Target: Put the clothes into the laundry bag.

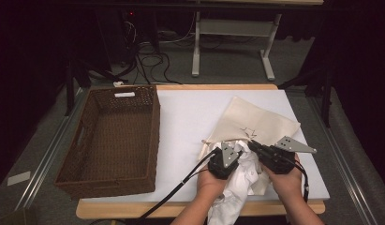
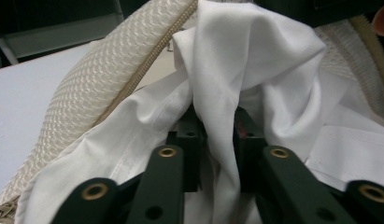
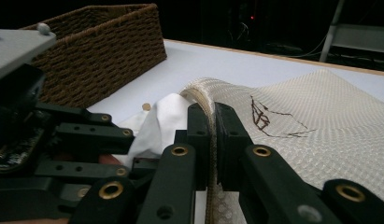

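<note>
Near the front edge of the white surface (image 1: 190, 117), the left claw (image 2: 213, 135) pinches the soft crumpled white cloth (image 1: 239, 180) at the mouth of the bumpy cream mesh bag (image 1: 260, 122). The right claw (image 3: 213, 140) is clamped on the bag's rim. Bare surface lies between them and the brown woven basket (image 1: 113, 136) at the left.

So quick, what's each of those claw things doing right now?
Left gripper: closed on a fold of the white garment.
Right gripper: shut on the rim of the cream mesh bag.
</note>
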A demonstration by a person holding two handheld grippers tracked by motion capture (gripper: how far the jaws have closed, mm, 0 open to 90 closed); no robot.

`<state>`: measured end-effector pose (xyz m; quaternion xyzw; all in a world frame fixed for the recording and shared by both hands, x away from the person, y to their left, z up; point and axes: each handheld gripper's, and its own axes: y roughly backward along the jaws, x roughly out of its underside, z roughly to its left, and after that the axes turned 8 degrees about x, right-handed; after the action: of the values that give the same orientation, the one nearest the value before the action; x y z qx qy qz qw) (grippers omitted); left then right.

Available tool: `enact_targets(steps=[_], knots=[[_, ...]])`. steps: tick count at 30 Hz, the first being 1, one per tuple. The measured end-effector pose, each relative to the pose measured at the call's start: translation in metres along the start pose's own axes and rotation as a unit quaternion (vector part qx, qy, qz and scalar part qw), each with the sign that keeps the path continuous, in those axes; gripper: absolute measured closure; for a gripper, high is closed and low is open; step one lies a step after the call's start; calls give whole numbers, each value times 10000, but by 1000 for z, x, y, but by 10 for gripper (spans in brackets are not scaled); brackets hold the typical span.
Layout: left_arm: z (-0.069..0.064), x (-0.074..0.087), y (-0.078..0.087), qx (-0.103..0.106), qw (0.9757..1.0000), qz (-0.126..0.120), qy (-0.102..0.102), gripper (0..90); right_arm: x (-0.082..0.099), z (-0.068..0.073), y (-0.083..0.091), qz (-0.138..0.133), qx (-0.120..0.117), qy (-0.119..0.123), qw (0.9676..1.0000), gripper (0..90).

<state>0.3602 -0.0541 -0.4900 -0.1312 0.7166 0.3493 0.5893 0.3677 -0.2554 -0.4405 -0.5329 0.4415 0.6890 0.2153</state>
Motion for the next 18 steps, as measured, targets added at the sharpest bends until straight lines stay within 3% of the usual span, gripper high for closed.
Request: enact_targets(steps=[5, 8, 10, 12, 14, 16, 18], knots=[[-2, 5, 35, 53, 9995, -277, -126, 505, 2, -2, 3, 10, 4, -26, 10000, 869], [3, 12, 59, -216, 9988, -274, -358, 402, 3, -2, 4, 7, 0, -13, 10000, 869], [12, 18, 69, -410, 9983, -156, -397, 327, 2, -2, 3, 13, 7, -4, 10000, 868], [23, 26, 70, -388, 9992, 20, -45, 236, 2, -1, 2, 31, 12, -4, 10000, 868], [31, 36, 65, -385, 9987, 243, 245, 186, 2, -1, 1, 41, 7, -25, 10000, 868], [37, 43, 58, -265, 9977, 436, 447, 252, 3, -1, 1, 35, 3, -7, 10000, 868], [38, 46, 51, -118, 9970, 473, 599, 465, 3, 0, 0, 45, 8, 10, 10000, 868]])
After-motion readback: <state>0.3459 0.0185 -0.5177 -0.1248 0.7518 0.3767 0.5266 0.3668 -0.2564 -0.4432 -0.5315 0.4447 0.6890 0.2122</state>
